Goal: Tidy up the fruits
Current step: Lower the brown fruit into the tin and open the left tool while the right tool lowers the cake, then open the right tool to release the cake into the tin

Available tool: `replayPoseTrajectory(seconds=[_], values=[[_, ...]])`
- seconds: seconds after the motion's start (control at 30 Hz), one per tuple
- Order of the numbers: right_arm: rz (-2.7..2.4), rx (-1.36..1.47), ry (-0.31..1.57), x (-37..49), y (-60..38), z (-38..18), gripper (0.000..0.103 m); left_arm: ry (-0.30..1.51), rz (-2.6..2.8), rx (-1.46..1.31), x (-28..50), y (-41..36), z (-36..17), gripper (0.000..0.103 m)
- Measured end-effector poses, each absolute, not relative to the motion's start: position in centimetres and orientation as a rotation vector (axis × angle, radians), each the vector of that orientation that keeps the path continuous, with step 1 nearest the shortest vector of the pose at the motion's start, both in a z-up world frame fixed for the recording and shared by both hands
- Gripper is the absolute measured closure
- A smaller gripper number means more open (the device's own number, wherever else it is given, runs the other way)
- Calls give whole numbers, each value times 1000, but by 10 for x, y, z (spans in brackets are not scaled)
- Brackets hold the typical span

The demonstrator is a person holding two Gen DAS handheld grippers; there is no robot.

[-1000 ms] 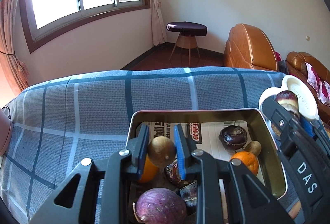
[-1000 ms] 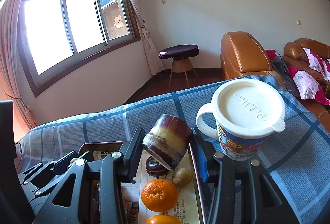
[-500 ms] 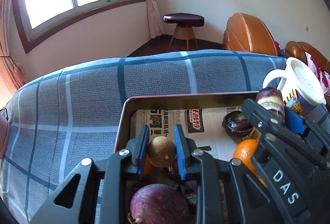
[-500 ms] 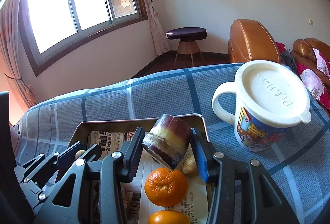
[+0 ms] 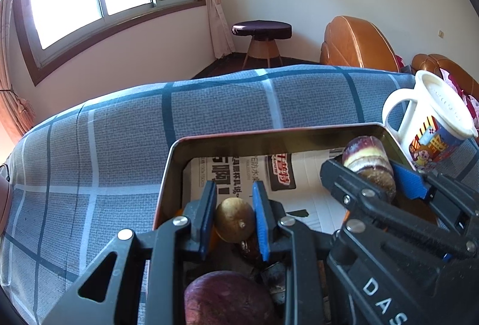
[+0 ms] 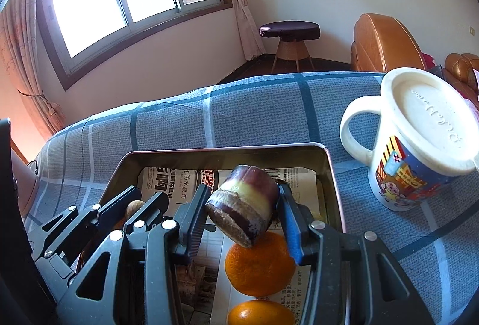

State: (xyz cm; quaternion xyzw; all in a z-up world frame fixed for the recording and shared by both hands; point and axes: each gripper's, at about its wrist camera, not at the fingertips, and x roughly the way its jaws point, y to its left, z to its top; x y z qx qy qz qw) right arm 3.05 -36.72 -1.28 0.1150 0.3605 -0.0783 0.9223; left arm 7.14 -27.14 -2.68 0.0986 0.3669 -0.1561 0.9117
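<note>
My left gripper (image 5: 234, 206) is shut on a small brown round fruit (image 5: 234, 223), held over the left part of a metal tray (image 5: 269, 138) lined with newspaper. My right gripper (image 6: 241, 205) is shut on a purple and yellow sugarcane chunk (image 6: 244, 206), hanging over the tray (image 6: 221, 149) above two oranges (image 6: 260, 263). In the left wrist view the right gripper (image 5: 372, 173) and its sugarcane chunk (image 5: 369, 163) show at the tray's right side. A purple onion-like fruit (image 5: 227, 299) lies under the left gripper. The left gripper (image 6: 131, 205) shows at the lower left of the right wrist view.
A lidded white mug with a cartoon print (image 6: 419, 145) stands on the blue checked cloth (image 6: 254, 109) just right of the tray. Beyond the table are a round stool (image 5: 262, 31), orange leather armchairs (image 5: 356, 46) and a window.
Both grippers have sunk towards the tray with their fruits held. The right gripper has moved left and down, so the sugarcane chunk now hangs over the tray's inside.
</note>
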Motion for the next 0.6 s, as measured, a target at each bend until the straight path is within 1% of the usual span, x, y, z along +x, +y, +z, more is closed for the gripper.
replayPoseTrajectory(seconds=[0.07, 0.1, 0.13, 0.17, 0.2, 0.23, 0.27, 0.33, 0.37, 0.4, 0.47, 0.53, 0.6], values=[[-164, 235, 729, 30, -366, -14, 54, 752, -317, 203, 72, -270, -28, 76], [-158, 242, 724, 29, -367, -14, 52, 750, -316, 199, 73, -271, -28, 76], [-149, 254, 719, 30, -367, -14, 51, 750, -315, 197, 73, -270, -27, 73], [-128, 277, 711, 29, -370, -14, 47, 753, -321, 190, 71, -270, -27, 69], [-100, 307, 702, 28, -372, -15, 40, 754, -343, 179, 69, -270, -27, 57], [-76, 341, 689, 26, -376, -15, 38, 762, -380, 155, 68, -270, -26, 49], [-57, 376, 680, 25, -379, -14, 35, 771, -412, 139, 67, -270, -25, 37], [-17, 433, 660, 22, -384, -12, 33, 757, -389, 140, 62, -270, -21, 29], [0, 455, 647, 20, -385, -11, 32, 748, -361, 153, 60, -270, -21, 18], [15, 469, 636, 18, -386, -10, 32, 738, -340, 162, 58, -269, -20, 10], [34, 483, 625, 16, -384, -8, 32, 744, -369, 147, 57, -265, -21, 7], [39, 487, 623, 15, -382, -8, 32, 758, -383, 134, 55, -261, -21, 7], [40, 487, 620, 14, -381, -7, 32, 767, -399, 124, 54, -260, -21, 4]])
